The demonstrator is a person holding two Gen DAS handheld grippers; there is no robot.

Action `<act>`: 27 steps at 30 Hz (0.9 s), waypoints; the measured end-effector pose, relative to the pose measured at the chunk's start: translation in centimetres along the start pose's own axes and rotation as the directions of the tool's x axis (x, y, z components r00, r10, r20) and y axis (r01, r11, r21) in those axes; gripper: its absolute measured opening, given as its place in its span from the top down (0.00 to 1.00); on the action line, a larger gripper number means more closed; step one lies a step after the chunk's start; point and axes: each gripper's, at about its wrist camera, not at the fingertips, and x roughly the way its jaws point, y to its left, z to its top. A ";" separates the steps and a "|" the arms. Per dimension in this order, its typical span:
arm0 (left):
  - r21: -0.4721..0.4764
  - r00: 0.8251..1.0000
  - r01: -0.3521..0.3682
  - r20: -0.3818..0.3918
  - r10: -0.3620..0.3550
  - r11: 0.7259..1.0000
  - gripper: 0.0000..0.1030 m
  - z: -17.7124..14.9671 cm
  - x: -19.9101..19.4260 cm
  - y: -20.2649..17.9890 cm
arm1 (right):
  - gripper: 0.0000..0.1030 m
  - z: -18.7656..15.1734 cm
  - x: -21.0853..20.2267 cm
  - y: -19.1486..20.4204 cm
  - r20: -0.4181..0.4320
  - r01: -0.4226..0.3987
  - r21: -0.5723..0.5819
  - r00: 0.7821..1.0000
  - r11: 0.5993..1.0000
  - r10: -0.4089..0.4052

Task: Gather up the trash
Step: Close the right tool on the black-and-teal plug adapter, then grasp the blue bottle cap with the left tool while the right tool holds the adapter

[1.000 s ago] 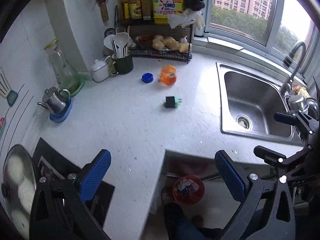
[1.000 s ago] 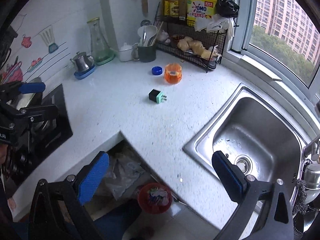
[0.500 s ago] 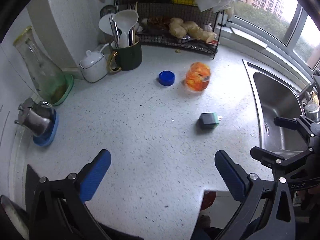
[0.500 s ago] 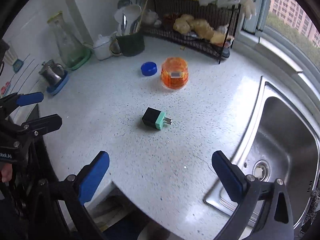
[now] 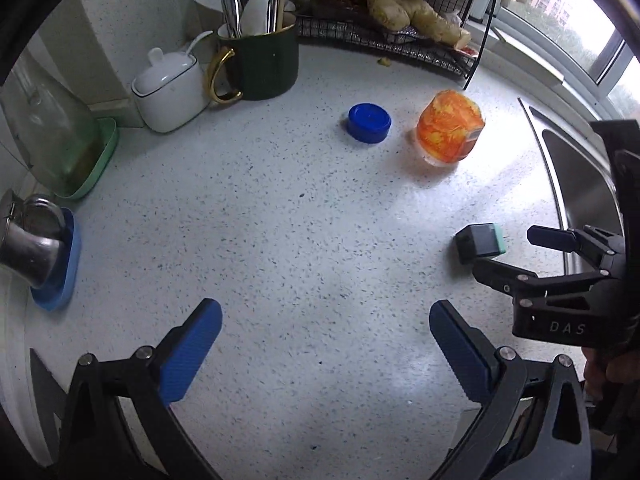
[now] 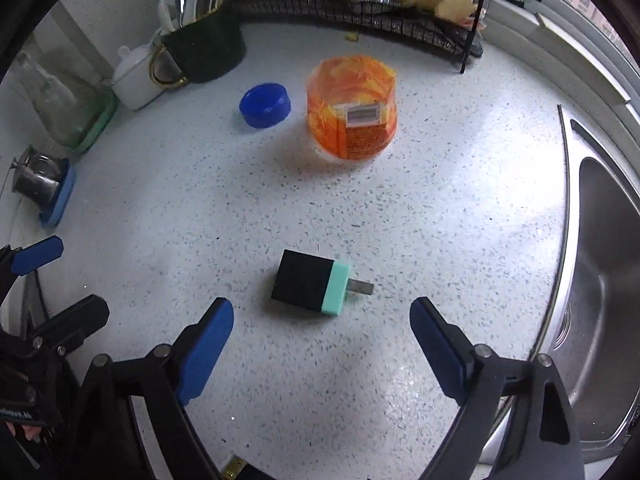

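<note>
Charger plug, a small black block with a mint-green end and bare metal prongs (image 6: pixel 311 288), lies flat on the speckled white worktop (image 6: pixel 280 200), just ahead of the right gripper (image 6: pixel 322 330). That gripper's jaws have just been closing a little yet stand wide, holding nothing, the block not yet between them. Closing short of it could nudge the smooth block away; pads landing on the prongs could let it twist out. The orange plastic cup (image 6: pixel 352 106) and blue round cap (image 6: pixel 265 105) sit farther back. The left gripper (image 5: pixel 326 340) gapes empty over bare worktop, near enough to collide.
</note>
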 end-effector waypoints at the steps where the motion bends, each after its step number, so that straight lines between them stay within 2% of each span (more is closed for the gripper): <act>1: 0.000 1.000 0.001 0.000 -0.001 1.000 0.00 0.1 0.1 0.2 | 0.19 0.2 0.4 0.1 -0.015 0.008 0.000 1.000 1.000 -0.008; 7: -0.012 1.000 0.012 -0.002 -0.012 1.000 0.00 0.3 -0.1 1.3 | 0.34 1.0 1.2 0.0 -0.031 0.013 0.017 0.999 1.000 -0.012; 9: -0.011 1.000 0.010 -0.009 -0.010 1.000 0.00 0.4 0.1 1.6 | 0.35 1.2 1.2 0.3 -0.026 0.027 0.009 0.999 1.000 -0.027; 12: -0.004 1.000 0.004 -0.017 -0.004 1.000 0.00 0.4 0.2 1.7 | 0.46 1.6 1.6 1.2 -0.037 0.054 -0.027 0.998 0.998 -0.055; 20: 0.006 1.000 0.010 -0.022 -0.010 1.000 0.00 0.7 0.6 1.3 | 0.46 0.8 1.2 1.3 -0.015 0.028 -0.047 0.999 0.999 -0.028; 27: 0.049 1.000 0.031 -0.004 -0.031 0.998 0.00 3.1 0.8 0.0 | 0.47 -1.8 -1.8 -1.4 0.029 0.030 -0.034 0.999 0.999 -0.029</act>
